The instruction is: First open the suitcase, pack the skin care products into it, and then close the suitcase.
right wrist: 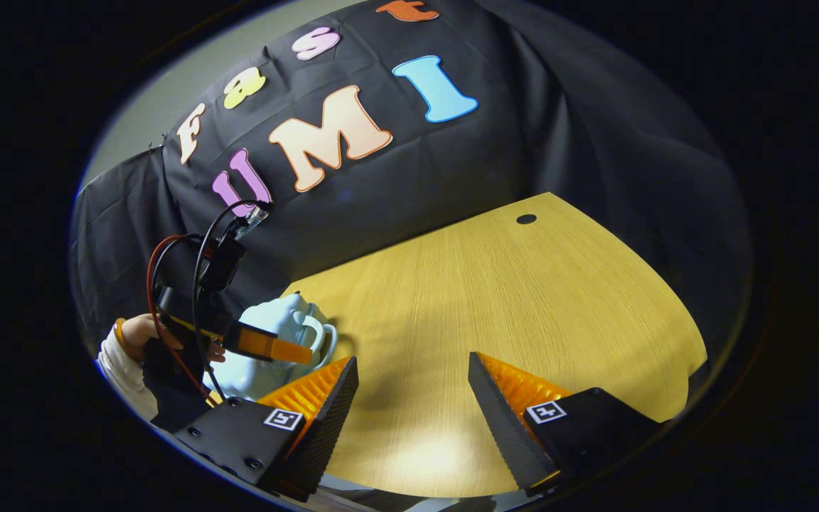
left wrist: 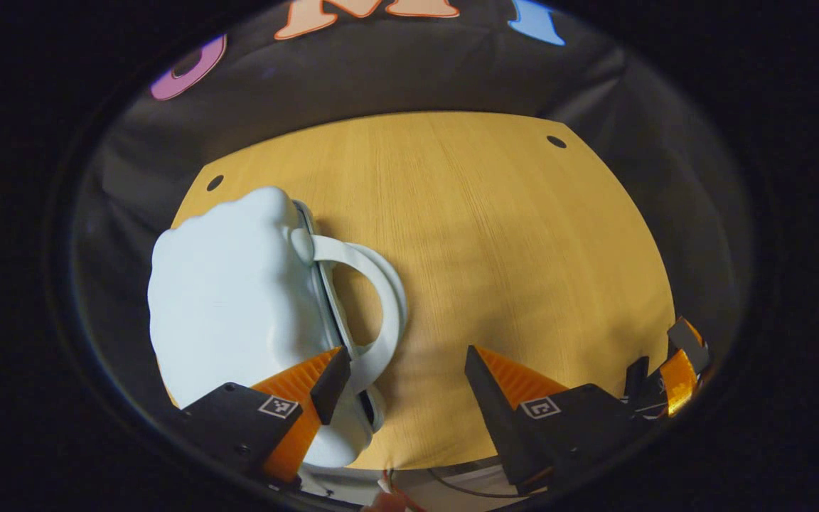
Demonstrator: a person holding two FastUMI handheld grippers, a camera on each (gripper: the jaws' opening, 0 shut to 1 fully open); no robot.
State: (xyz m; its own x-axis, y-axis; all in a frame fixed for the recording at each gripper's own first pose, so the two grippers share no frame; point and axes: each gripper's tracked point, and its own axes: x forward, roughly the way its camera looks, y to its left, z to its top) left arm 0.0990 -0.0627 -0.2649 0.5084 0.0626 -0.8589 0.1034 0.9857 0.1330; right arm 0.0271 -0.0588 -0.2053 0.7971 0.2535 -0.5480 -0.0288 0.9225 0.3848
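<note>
Wooden surface (left wrist: 495, 249), bare across middle and right. Pale blue suitcase (left wrist: 232, 306) closed at left edge, handle (left wrist: 381, 313) facing centre. Left tongs (left wrist: 406, 373) spread beside handle; right tongs (right wrist: 413, 380) spread over bare wood.

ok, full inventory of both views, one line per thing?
suitcase: 1, pale blue, closed, table's left side, loop handle facing the middle
table: 1, yellow wood, two dark holes near the far edge
wall cloth: 1, black, behind the table
left tool: 1, open, over the suitcase's near edge
right tool: 1, open, over bare table
hand: 1, white sleeve, holding the left tool, seen in the right gripper view
</note>
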